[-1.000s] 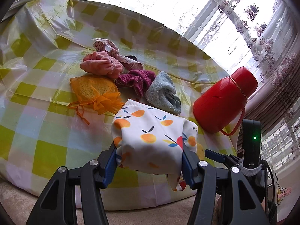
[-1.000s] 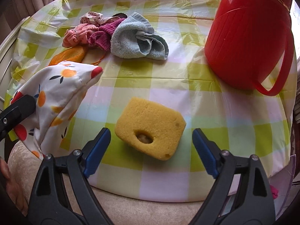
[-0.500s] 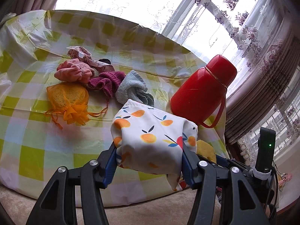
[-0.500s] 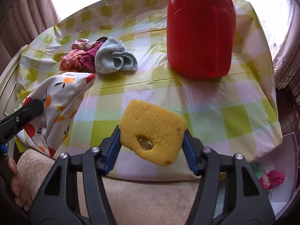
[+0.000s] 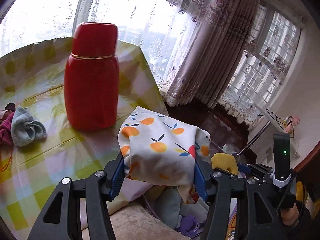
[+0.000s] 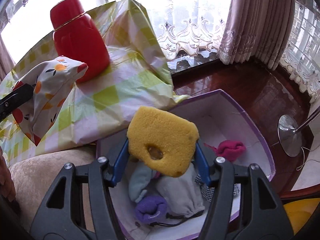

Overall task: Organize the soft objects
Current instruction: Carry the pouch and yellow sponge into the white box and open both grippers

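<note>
Right tool (image 6: 162, 160) clamps the yellow sponge (image 6: 163, 140) directly above the purple-rimmed box (image 6: 258, 132) on the floor, so a drop goes straight down. Left tool (image 5: 159, 175) grips the orange-print pouch (image 5: 162, 148) over the tabletop (image 5: 50, 156) edge, farther from the box; right is nearer.

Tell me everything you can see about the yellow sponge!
The yellow sponge is a thick, roughly rectangular slab with a porous, foamy look and rounded corners. It has a hole near one edge. The right gripper pinches it between blue-padded fingers, tilted, in the air above the open purple box of soft things. Only the fingers touch it. In the left wrist view just a corner shows.
</note>
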### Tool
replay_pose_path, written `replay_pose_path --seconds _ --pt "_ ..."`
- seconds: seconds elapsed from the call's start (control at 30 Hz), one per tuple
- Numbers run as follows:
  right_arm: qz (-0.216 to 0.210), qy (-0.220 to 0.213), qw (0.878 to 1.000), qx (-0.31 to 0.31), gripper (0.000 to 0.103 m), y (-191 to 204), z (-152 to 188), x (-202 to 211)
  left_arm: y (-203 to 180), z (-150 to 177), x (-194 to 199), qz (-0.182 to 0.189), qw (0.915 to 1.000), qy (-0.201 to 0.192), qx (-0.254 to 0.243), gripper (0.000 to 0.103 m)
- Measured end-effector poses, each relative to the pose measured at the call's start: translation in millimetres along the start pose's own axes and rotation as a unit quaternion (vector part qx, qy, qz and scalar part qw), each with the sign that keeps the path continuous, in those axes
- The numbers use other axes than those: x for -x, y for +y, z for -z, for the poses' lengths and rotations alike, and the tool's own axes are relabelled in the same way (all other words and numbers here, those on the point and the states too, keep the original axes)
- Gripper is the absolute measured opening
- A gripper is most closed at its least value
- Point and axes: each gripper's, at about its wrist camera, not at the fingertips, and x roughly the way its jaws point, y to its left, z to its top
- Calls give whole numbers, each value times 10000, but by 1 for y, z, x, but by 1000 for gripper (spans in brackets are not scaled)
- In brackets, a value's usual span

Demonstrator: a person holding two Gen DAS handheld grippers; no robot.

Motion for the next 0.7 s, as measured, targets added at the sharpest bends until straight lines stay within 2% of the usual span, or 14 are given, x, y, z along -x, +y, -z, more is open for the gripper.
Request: replay_pose_path --seconds 0.2,0.4,0.43,0.47,0.5,0.6,0.7 --pt "576 130 9958 -701 63 -80 17 4 -70 -16 -45 324 9958 191 -832 60" --pt "761 156 9909 -1102 63 -120 29 11 -120 -30 -79 539 9892 155 -1351 64" --pt "776 141 9904 -1132 63 -123 30 12 -128 -31 -87 565 9877 96 -1452 71" --pt "794 129 9900 -1157 63 -125 30 13 -134 -31 -96 580 9860 84 -1559 88" --pt "817 125 9896 -1175 63 -128 30 12 -138 -31 -110 512 9850 184 -1637 94" --pt "862 139 9883 -1248 63 -134 32 12 -136 -24 -147 93 9837 598 -1693 95" --pt "871 174 9876 -1294 63 -139 35 9 -124 -18 -145 23 9848 643 -1616 95"
